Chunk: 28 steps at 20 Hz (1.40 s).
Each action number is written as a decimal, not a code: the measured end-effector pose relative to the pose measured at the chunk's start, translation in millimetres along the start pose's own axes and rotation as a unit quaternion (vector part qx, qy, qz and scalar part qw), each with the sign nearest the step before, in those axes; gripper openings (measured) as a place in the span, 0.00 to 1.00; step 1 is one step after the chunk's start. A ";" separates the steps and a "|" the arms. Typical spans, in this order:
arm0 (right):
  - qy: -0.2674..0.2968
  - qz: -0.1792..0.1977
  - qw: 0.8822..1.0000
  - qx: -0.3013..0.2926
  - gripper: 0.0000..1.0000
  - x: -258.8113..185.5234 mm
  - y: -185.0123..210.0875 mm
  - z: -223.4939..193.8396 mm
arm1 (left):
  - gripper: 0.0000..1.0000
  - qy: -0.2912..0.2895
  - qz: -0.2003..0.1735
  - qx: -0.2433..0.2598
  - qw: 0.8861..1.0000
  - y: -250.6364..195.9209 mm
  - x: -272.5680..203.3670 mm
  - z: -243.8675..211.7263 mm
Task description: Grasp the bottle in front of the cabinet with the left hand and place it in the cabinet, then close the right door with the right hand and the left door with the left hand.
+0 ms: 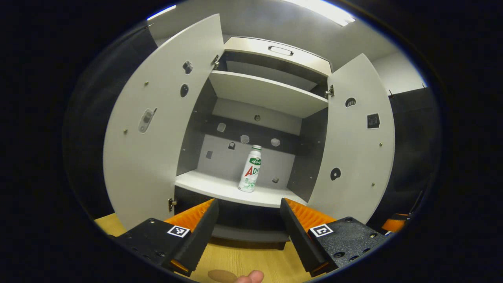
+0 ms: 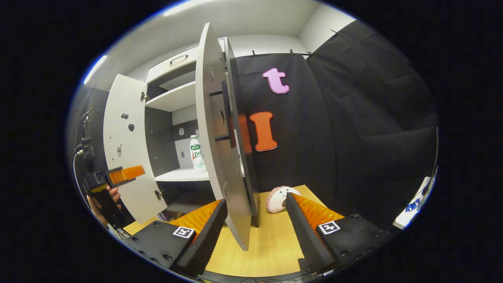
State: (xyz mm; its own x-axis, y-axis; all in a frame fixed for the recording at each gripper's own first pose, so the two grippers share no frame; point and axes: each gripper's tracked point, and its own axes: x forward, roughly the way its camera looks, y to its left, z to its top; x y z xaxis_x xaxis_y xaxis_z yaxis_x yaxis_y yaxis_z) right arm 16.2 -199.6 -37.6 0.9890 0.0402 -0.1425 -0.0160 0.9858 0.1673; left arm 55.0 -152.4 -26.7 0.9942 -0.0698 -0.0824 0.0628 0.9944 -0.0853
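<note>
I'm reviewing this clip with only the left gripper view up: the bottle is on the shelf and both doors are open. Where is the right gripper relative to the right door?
Observer: In the right gripper view, the right gripper is open, and the free edge of the right door stands between its fingers. I cannot tell whether either one touches it.
Operator: Is anything on the table behind that door?
Observer: Yes, a plush toy lies on the table beside the cabinet, on the door's outer side.
Operator: How is the left gripper held?
Observer: A hand holds the left gripper in front of the left door, apart from the bottle.
</note>
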 end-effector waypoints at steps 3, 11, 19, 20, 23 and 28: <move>-0.005 -0.003 1.000 0.009 0.98 4.8 -4.4 6.6 | 0.96 0.000 0.016 0.012 1.000 5.4 -26.2 -16.1; -0.079 -0.065 0.994 -0.031 0.89 46.0 -48.6 119.2 | 0.96 0.017 -0.006 -0.009 1.000 -5.0 -40.5 -27.4; -0.105 -0.053 0.992 -0.045 0.89 84.5 -19.7 169.2 | 0.96 0.005 -0.012 0.002 1.000 11.8 -36.5 -12.6; -0.109 -0.056 0.991 -0.053 0.89 87.1 -17.0 170.3 | 0.96 0.007 -0.010 0.003 1.000 15.7 -36.0 -13.6; -0.116 -0.070 0.988 -0.068 0.98 89.5 -15.6 173.4 | 0.96 0.013 -0.005 0.003 1.000 27.8 -35.5 -15.7; -0.121 -0.073 0.986 -0.088 0.96 89.1 -5.1 174.3 | 0.96 0.011 -0.009 0.006 1.000 37.3 -26.9 -12.1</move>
State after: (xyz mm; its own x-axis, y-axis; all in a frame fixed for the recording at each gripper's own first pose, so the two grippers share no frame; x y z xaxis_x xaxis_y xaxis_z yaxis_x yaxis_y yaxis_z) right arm 130.0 -229.5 118.9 0.9884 -0.1236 0.0880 0.1251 0.9921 -0.0126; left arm 29.5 -114.4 -39.7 0.9907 -0.0898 -0.1021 0.0824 0.9938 -0.0745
